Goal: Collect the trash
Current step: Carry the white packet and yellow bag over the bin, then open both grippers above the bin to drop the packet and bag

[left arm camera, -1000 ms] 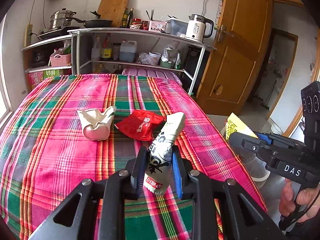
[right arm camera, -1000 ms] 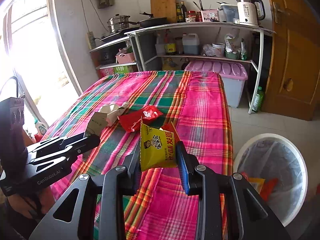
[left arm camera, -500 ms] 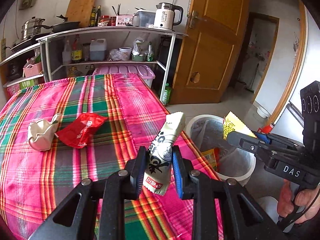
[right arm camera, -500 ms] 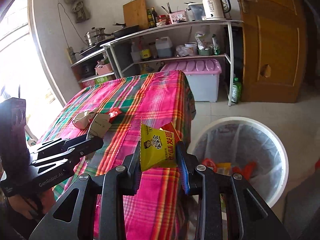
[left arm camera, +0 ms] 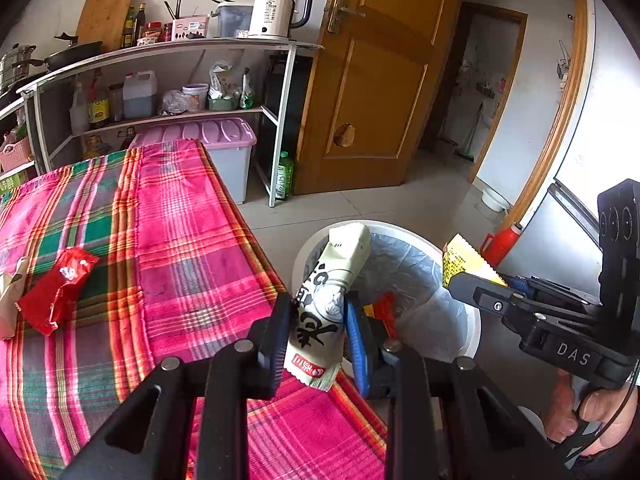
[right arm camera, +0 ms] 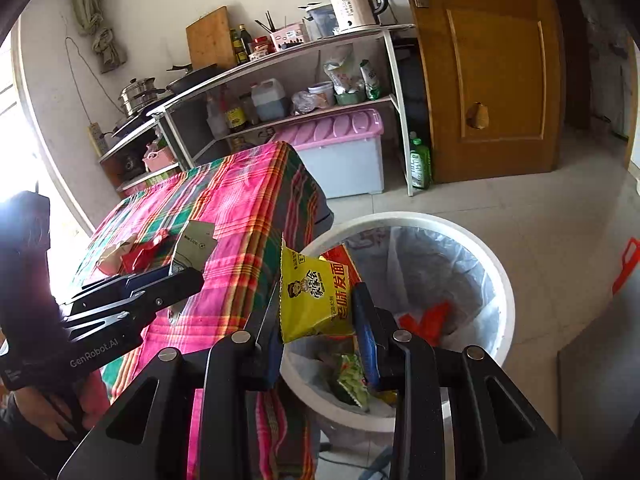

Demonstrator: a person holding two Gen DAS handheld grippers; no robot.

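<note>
Bin: white trash bin (right arm camera: 502,280), plastic-lined, holding red, green and yellow wrappers.
White wrapper (left arm camera: 326,304): upright, top tilted right.
Left gripper (left arm camera: 320,338): jaws opening, white wrapper between them.
Right gripper (right arm camera: 320,320): clamped on upright yellow packet (right arm camera: 314,296).

A table covered with a pink, green and orange plaid cloth (left arm camera: 168,240) carries the loose things. Near its left edge in the left wrist view lies a crumpled red wrapper (left arm camera: 56,290), and just beside that, at the frame's edge, a pale crumpled paper piece (left arm camera: 9,300). The rest of the cloth toward the far end is bare. On the tiled floor (right arm camera: 540,216), close against the table's right edge, stands a white bin (right arm camera: 502,280) lined with a clear bag, with wrappers inside. A pink-lidded storage box (right arm camera: 344,148) sits on the floor beyond the table's far end.
</note>
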